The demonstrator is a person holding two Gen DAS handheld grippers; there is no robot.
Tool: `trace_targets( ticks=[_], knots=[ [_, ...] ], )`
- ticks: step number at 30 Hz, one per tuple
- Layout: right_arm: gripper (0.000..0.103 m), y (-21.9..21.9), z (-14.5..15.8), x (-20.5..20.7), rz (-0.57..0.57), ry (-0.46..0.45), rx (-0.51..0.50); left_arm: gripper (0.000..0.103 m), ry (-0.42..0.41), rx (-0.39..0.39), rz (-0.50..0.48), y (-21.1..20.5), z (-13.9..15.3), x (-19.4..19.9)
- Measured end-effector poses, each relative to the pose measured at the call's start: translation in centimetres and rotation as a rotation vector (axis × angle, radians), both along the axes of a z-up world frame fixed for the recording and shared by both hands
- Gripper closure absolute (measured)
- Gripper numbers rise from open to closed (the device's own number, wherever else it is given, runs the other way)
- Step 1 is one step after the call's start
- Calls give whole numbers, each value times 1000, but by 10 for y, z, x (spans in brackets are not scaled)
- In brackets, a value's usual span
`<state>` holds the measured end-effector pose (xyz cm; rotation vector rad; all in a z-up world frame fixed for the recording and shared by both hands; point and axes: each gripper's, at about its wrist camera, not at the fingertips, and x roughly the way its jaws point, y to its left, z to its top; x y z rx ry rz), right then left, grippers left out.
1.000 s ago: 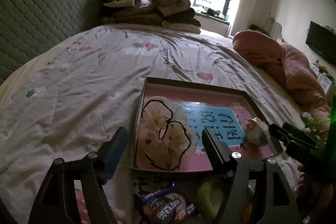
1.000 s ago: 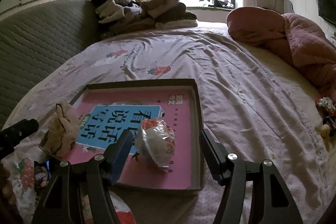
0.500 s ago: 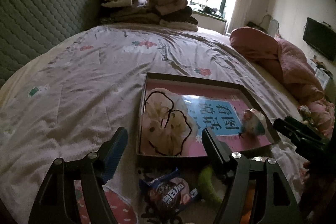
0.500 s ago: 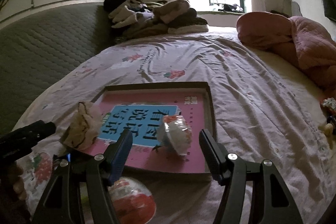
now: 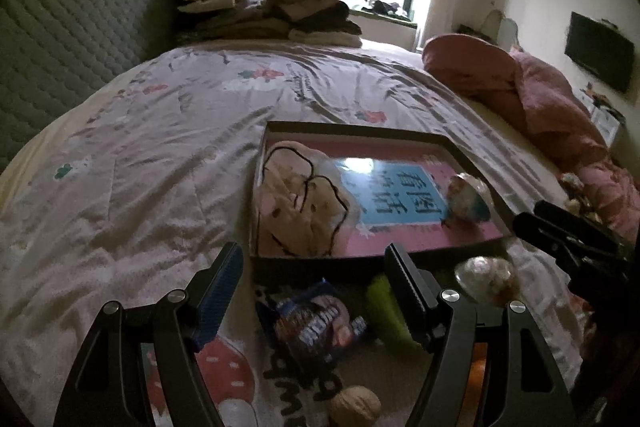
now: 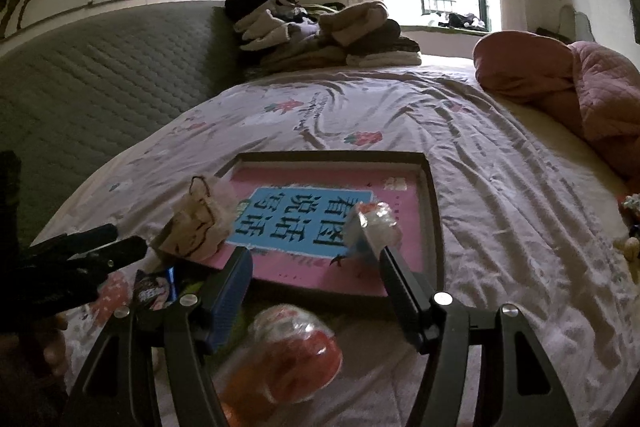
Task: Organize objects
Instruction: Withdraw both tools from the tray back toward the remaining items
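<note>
Nearest to your left gripper (image 5: 310,291), sitting right in the gap between its fingers but lower down on the bedspread (image 5: 132,163), is the blue snack packet (image 5: 320,323). Nothing's pinched: the jaws are spread wide with only air between the pads. A walnut (image 5: 355,405) lies closer still, down by the gripper's base, and a green thing (image 5: 380,303) hugs the inside of the right-hand finger; too blurry to say what it is.

Your right gripper (image 6: 316,267) is released too, fingers apart and empty. The clear wrapped ball (image 6: 288,351) with red inside is just below and between them, nearly centred, maybe a touch toward the left-hand finger. So each hand has its own closest pick: left for the packet, right for the ball. The ball is round, so no axis to worry about. The packet looks like it runs roughly across your left jaws, slightly skewed, so I'd guess a bit of wrist roll to pinch its short side.

Just past both sets of fingertips is the shallow tray (image 6: 436,227) with the pink book in it. A drawstring pouch (image 5: 300,203) sits at its left end and another wrapped ball (image 6: 372,227) at the right.

Way beyond that, folded clothes (image 6: 320,27) are piled by the headboard.
</note>
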<state>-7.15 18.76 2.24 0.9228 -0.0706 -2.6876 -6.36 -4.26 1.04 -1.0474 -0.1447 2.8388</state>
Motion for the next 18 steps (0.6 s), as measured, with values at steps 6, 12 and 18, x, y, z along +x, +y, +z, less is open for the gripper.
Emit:
trace_targets(
  ticks=[6, 12, 18],
  knots=[
    [38, -3, -5, 16, 26, -22, -18, 29, -12, -29, -43, 7, -4, 15],
    [37, -2, -8, 32, 22, -19, -15, 29, -21, -40, -53, 0, -8, 26],
    [38, -12, -7, 45, 10, 23, 19, 29, -27, -27, -61, -5, -10, 39]
  ],
)
